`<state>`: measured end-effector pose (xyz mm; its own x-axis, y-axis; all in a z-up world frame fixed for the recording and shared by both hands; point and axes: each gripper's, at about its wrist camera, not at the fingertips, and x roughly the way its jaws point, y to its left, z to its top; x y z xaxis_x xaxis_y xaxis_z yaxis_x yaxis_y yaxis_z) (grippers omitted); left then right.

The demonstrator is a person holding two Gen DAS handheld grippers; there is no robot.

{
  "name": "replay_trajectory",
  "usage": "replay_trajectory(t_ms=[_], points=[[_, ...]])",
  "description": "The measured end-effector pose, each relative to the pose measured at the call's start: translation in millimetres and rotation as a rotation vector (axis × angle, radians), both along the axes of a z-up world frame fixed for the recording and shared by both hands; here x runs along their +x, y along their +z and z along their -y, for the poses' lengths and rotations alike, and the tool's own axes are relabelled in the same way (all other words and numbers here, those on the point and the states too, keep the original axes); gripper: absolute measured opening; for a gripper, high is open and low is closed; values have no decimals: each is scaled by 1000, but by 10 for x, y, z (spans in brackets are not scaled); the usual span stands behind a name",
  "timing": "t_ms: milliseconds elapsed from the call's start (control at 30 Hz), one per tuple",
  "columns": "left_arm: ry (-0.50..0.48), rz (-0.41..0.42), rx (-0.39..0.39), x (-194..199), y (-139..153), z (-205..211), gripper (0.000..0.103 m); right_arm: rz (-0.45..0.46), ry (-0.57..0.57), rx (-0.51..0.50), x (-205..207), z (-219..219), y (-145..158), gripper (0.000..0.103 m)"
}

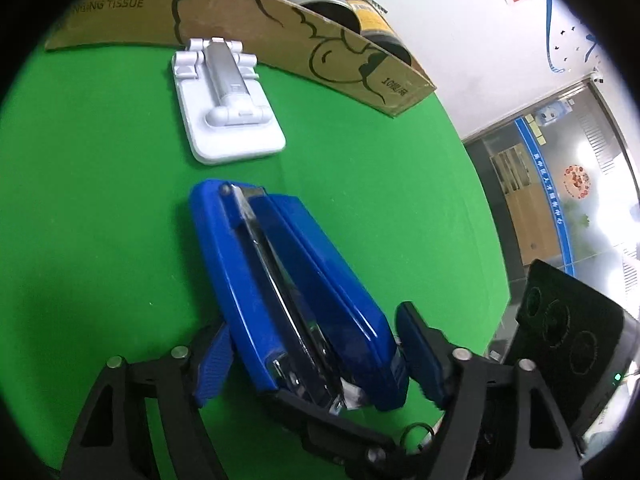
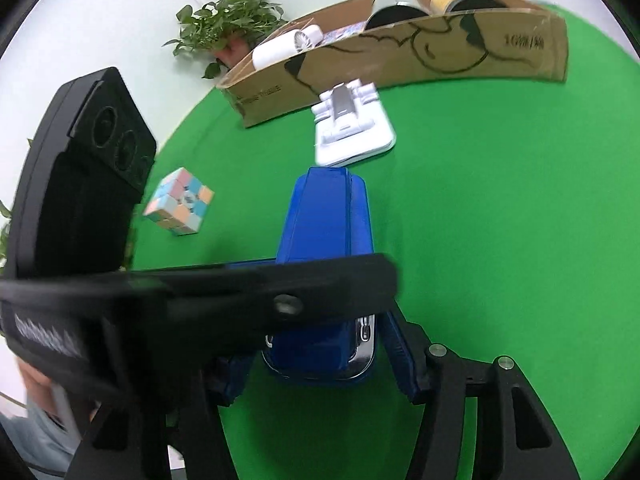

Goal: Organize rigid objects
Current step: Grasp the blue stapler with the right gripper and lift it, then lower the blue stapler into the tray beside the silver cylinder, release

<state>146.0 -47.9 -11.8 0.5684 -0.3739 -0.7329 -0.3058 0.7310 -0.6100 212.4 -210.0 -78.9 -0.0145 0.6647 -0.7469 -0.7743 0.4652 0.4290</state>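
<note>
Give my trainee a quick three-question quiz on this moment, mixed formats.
1. True or false: the blue stapler lies between the fingers of the left gripper.
2. Which object sits between the stapler and the cardboard box? A) white phone stand B) pastel puzzle cube C) potted plant
3. Fill in: the table cover is ____.

Key: 1 true; 2 A; 3 green.
</note>
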Motion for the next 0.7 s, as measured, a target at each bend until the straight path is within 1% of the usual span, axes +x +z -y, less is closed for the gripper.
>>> replay_trajectory(t_ms=[67,133,333,367,433,500,567,667,700], points=[[8,5,-10,-30,15,-26,70,1,1,-1,-34,7,12,56],[7,22,14,-55,86,-25,69,28,6,11,-65,19,67,56],[19,132,185,-76,609,4,63,137,26,108,-53,-80,435,55],[22,152,208,-77,704,3,61,162,30,131,-53,-86,529,55],[24,187,238,-84,859,-33,58,185,31,156,-23,-155,637,55],[16,209,274,-49,984,-41,57,207,36,180,-2,-186,763,55],[15,225,301,-23,1059,-65,57,220,38,189,16,-211,836,55],[14,241,311,10,1112,-135,57,240,40,194,63,-313,902,55],[14,244,313,22,1118,-158,57,243,41,193,95,-418,913,55]])
